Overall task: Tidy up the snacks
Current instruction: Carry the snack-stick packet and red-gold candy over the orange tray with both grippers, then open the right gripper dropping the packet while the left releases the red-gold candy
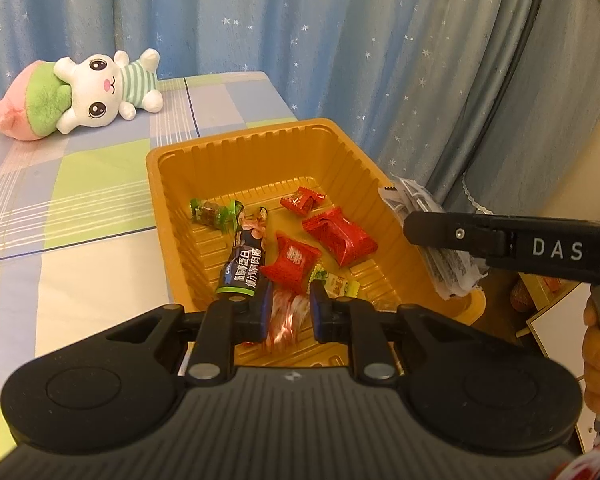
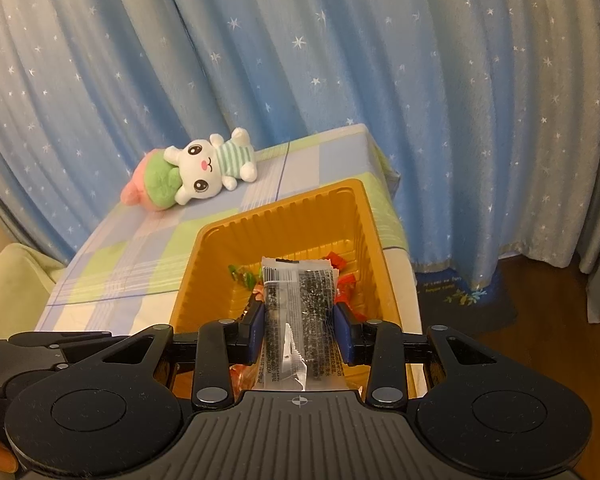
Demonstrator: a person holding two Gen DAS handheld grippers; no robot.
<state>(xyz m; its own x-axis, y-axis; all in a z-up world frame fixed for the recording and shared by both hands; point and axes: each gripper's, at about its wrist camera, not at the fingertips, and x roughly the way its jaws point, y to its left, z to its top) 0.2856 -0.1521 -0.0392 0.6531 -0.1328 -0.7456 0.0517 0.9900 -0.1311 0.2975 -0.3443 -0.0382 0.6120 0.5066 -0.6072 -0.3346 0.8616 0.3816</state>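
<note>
An orange plastic tray (image 1: pixel 220 136) (image 2: pixel 284 204) stands on the checked tablecloth. In it lie red packets (image 1: pixel 340 236), a green-wrapped candy (image 1: pixel 214 214), a dark sausage stick (image 1: pixel 244 264) and a yellow-green candy (image 1: pixel 336 282). My left gripper (image 1: pixel 290 300) hangs over the tray's near end, shut on a red-and-white striped candy (image 1: pixel 286 318) that looks blurred. My right gripper (image 2: pixel 300 316) (image 1: pixel 412 228) is shut on a clear packet with black-and-white print (image 2: pixel 296 312) (image 1: pixel 440 268). It holds the packet above the tray's right rim.
A white plush rabbit with a pink and green body (image 1: pixel 100 92) (image 2: pixel 204 168) lies at the far left of the table (image 1: pixel 80 208). Blue star-print curtains (image 1: pixel 340 40) hang close behind. A person's hand (image 1: pixel 598 356) grips the right tool. The table edge runs just right of the tray.
</note>
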